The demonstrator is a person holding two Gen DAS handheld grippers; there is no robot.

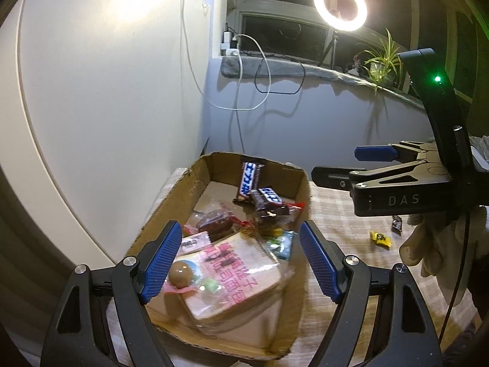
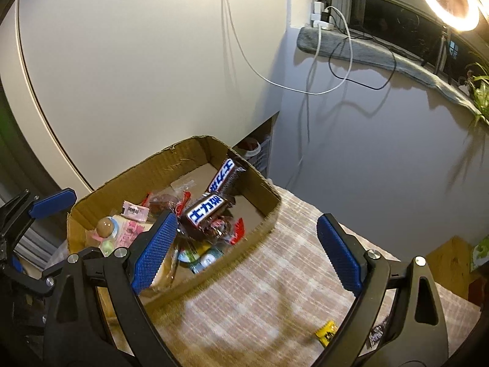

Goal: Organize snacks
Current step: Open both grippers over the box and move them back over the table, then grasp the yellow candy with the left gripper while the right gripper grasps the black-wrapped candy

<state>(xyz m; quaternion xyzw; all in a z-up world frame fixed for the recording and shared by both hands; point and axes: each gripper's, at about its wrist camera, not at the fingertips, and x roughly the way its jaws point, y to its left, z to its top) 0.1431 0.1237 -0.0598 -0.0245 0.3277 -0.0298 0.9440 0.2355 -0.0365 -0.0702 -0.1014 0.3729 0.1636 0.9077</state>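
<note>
Snacks fill a cardboard box (image 1: 301, 183) on the checked tablecloth (image 1: 351, 232), and both tongs hang over it with nothing between their blue pads. From the left wrist view, the left gripper (image 1: 240, 260) stands with its jaws wide apart above the near half of the box, straddling a pink-lettered bread packet (image 1: 232, 278) and a round brown chocolate ball (image 1: 180, 272). Toward 12 o'clock from there lie a dark brownie pack (image 1: 214, 223) and two chocolate bars (image 1: 262, 197), one leaning on the far wall. The right gripper (image 1: 339, 166) shows at 3 o'clock in that view, side-on, its fingers spread. In its own view, the right gripper (image 2: 249, 252) is equally wide, one pad over the box's near edge and the other over bare cloth; the box (image 2: 269, 214) sits at 10 o'clock with the bars (image 2: 211, 208) uppermost. Outside the box, a yellow candy (image 2: 327, 331) and a small dark candy (image 2: 377, 333) rest on the cloth at 5 o'clock. Farther out, a ring light (image 1: 339, 5) glows at 1 o'clock above the sill, with a potted plant (image 1: 382, 61) beside it.
</note>
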